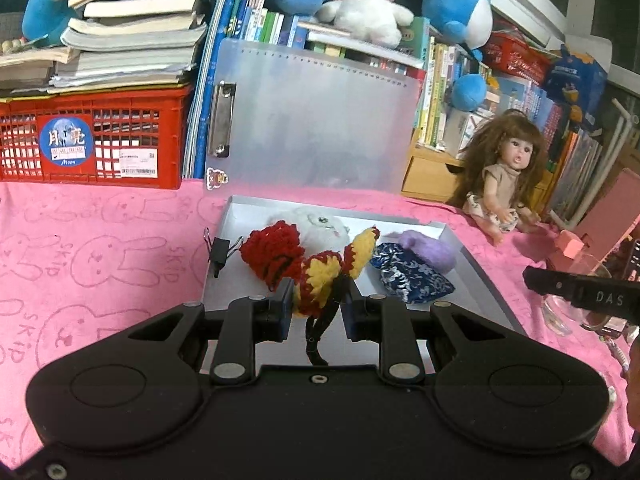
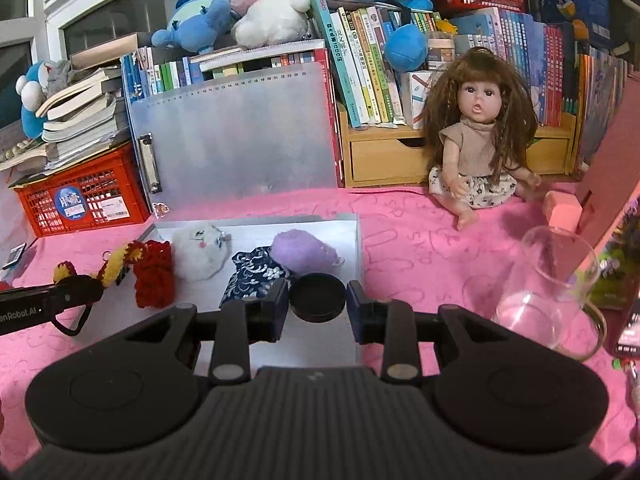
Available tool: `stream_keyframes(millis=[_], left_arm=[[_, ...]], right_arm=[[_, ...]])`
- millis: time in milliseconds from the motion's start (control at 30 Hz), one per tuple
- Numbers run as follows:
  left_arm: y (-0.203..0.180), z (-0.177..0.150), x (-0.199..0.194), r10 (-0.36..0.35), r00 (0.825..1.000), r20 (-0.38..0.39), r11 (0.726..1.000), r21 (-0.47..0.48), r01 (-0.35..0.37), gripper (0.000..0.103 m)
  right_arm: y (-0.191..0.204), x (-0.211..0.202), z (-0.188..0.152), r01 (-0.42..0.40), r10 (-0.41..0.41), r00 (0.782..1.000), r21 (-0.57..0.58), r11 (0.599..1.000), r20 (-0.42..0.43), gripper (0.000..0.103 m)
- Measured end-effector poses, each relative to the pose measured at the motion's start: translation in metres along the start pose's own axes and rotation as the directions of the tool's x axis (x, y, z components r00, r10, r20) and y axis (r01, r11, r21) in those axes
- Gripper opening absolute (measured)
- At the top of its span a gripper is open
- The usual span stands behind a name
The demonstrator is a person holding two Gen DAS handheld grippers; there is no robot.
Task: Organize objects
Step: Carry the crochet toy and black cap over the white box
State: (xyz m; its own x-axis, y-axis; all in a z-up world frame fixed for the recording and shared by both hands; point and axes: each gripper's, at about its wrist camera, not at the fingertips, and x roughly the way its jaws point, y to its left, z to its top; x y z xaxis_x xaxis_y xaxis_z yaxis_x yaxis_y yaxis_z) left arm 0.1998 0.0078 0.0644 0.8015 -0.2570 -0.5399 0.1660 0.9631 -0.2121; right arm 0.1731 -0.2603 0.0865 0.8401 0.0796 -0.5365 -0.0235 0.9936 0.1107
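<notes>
My left gripper [image 1: 318,300] is shut on a red-and-yellow crochet butterfly [image 1: 324,276] with a black wire stem. It hangs over the near left part of the white tray [image 1: 232,280]. In the tray lie a red crochet piece [image 1: 274,252], a white fluffy toy [image 1: 324,226], a purple fluffy ball [image 1: 428,250] and a blue patterned pouch [image 1: 408,276]. A black binder clip [image 1: 222,250] sits at the tray's left edge. My right gripper [image 2: 318,294] is shut on a black round lid [image 2: 316,306], held over the tray [image 2: 340,240] in front of the pouch [image 2: 256,274].
A pink cloth covers the table. A doll [image 2: 476,140] sits at the back right, with a glass jug [image 2: 548,292] and a pink block [image 2: 562,206] to the right. Behind the tray stand a clipboard [image 1: 312,120], a red crate [image 1: 92,136] under books, and plush toys.
</notes>
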Motion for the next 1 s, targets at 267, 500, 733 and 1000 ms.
stream_keyframes(millis=[267,500,733,1000], left_arm=[[0.014,0.0,0.033,0.0,0.998,-0.056,0.999,-0.033,-0.002,0.023],[0.019,-0.003,0.057,0.011,0.995,-0.096,0.999,-0.029,-0.014,0.023],[0.02,-0.003,0.068,0.017,0.993,-0.116,0.999,-0.026,-0.02,0.023],[0.021,-0.002,0.081,0.033,0.991,-0.131,0.999,-0.03,-0.037,0.023]], right_arm=[[-0.002,0.03,0.007,-0.009,0.009,0.998,-0.015,1.0,-0.063,0.036],[0.0,0.057,0.004,-0.019,0.017,0.993,-0.021,1.0,-0.12,0.036],[0.0,0.074,0.002,-0.023,0.02,0.988,-0.017,1.0,-0.153,0.036],[-0.004,0.09,0.004,-0.022,0.023,0.98,0.005,1.0,-0.199,0.036]])
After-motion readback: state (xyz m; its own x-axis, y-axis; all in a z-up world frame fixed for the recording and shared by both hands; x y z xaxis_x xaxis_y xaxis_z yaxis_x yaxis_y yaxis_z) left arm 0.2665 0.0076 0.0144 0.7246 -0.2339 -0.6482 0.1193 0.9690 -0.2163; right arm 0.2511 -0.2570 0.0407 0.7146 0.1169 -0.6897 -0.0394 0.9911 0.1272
